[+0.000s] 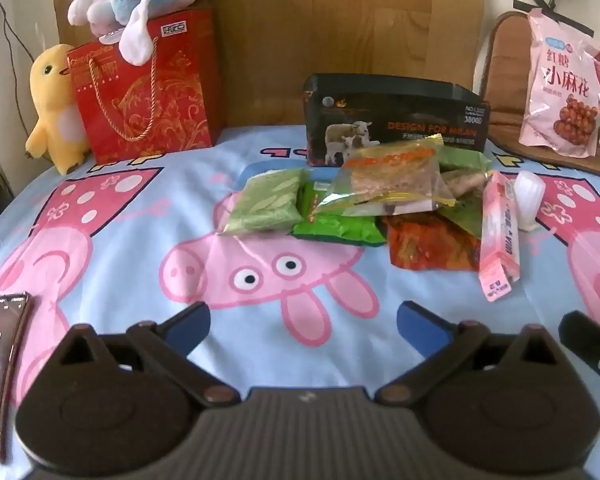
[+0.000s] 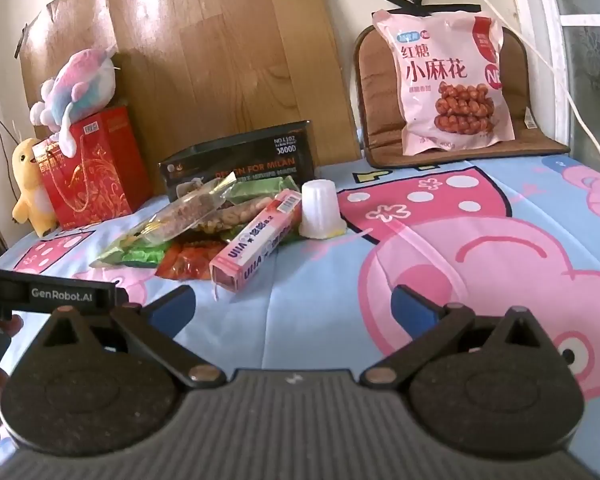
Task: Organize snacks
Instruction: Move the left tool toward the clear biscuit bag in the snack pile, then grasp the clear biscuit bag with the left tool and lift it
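Observation:
A heap of snacks lies on the cartoon-pig bedsheet [image 1: 140,240]: a clear packet of nut bars [image 1: 388,178] [image 2: 188,216], green packets [image 1: 266,202] [image 2: 140,256], a red-orange packet [image 1: 428,246] [image 2: 188,264], a long pink box [image 1: 500,232] [image 2: 256,236] and a white jelly cup [image 1: 530,200] [image 2: 320,210]. A black open box [image 1: 396,116] [image 2: 240,160] stands behind the heap. My left gripper [image 1: 304,326] is open and empty, near of the heap. My right gripper [image 2: 294,306] is open and empty, near of the pink box.
A red gift bag [image 1: 148,88] [image 2: 96,168] with a plush fish on top and a yellow plush duck [image 1: 52,108] stand at the back left. A large pink snack bag [image 1: 564,88] [image 2: 452,84] leans on a brown cushion at the back right. A phone [image 1: 0,360] lies at left.

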Tool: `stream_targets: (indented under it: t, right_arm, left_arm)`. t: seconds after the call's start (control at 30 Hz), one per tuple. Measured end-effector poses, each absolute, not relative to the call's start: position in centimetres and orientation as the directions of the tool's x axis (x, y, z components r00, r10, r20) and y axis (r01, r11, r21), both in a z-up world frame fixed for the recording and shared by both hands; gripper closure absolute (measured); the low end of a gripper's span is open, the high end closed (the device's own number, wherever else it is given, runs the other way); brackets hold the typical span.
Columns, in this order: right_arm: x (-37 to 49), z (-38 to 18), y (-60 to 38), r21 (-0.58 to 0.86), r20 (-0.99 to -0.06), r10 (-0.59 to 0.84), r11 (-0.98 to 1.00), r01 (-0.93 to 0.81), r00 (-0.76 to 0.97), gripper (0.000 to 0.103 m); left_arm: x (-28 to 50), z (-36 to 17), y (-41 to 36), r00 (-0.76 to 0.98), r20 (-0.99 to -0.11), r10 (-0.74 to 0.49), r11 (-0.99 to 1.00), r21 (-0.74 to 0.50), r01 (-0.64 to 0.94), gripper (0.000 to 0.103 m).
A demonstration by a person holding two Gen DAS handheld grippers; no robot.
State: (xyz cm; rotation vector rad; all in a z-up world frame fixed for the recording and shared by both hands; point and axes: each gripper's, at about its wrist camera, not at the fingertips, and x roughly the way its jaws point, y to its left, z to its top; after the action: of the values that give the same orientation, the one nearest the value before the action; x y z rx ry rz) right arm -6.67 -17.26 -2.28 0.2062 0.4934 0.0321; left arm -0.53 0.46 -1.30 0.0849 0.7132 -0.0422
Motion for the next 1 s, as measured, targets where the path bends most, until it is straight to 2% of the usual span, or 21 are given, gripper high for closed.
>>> stream_targets:
  t: [0.23,0.37,0.47,0.53,0.57,0.6,0.63,0.7,0.77,0.8,0.83,1.0]
  right_arm:
    - [-6.2,-2.1,-17.2,0.205,-0.462,0.086,0.979,0.012,0.883,0.0]
    - [-5.9,-0.7,-17.0,0.185,-0.401,0.101,0.982,-0.028,0.911,0.0]
    - [-4.6,0.4,-16.0,0.175,-0.382,0.161,0.979,-0.1,0.91,0.002]
    - [-3.1,1.0,-15.1,0.172,-0.397,0.207,0.974,-0.149,0.894,0.019]
    - [-2.1,1.2,-14.8,0.183,-0.412,0.229,0.969,-0.166,0.882,0.023]
    - [-0.9,1.4,-14.5,0.214,-0.432,0.258,0.96,-0.18,0.864,0.032]
    - [0.0,1.4,-14.4,0.252,-0.447,0.283,0.95,-0.184,0.849,0.037]
    - [2.4,1.2,-14.2,0.328,-0.477,0.317,0.93,-0.168,0.82,0.04]
    - [4.5,0.7,-13.6,0.371,-0.524,0.348,0.915,-0.16,0.777,0.057]
    - [5.2,0.3,-13.2,0.39,-0.55,0.368,0.907,-0.158,0.75,0.082]
    - [5.7,-0.3,-13.2,0.435,-0.567,0.41,0.886,-0.163,0.714,0.095]
    - [1.1,-0.5,-13.3,0.449,-0.565,0.488,0.858,-0.248,0.665,0.096]
  left_arm:
    - [-2.9,-3.2,4.9,0.843,-0.532,-0.075,0.997,-0.052,0.055,0.0]
    - [-3.1,-4.2,7.9,0.845,-0.534,-0.032,0.995,-0.098,-0.024,0.001]
    - [-2.9,-4.8,8.4,0.834,-0.55,-0.046,0.992,-0.122,-0.026,0.008]
    - [-3.1,-4.7,8.7,0.839,-0.541,-0.068,0.988,-0.151,-0.018,0.009]
    - [-3.3,-4.6,8.7,0.844,-0.531,-0.074,0.987,-0.16,-0.015,0.009]
    - [-3.4,-4.6,8.7,0.848,-0.524,-0.076,0.986,-0.165,-0.013,0.013]
    - [-3.4,-4.5,8.7,0.848,-0.524,-0.082,0.985,-0.172,-0.011,0.022]
    - [-2.9,-4.0,8.5,0.845,-0.528,-0.087,0.983,-0.182,-0.013,0.03]
    - [-2.9,-3.7,8.9,0.847,-0.522,-0.099,0.978,-0.21,-0.015,0.036]
    - [-2.9,-3.6,9.1,0.847,-0.521,-0.106,0.974,-0.228,-0.018,0.039]
    - [-3.1,-3.6,9.5,0.848,-0.516,-0.121,0.968,-0.252,-0.015,0.04]
    - [-3.5,-3.2,11.0,0.84,-0.478,-0.257,0.919,-0.39,0.059,0.042]
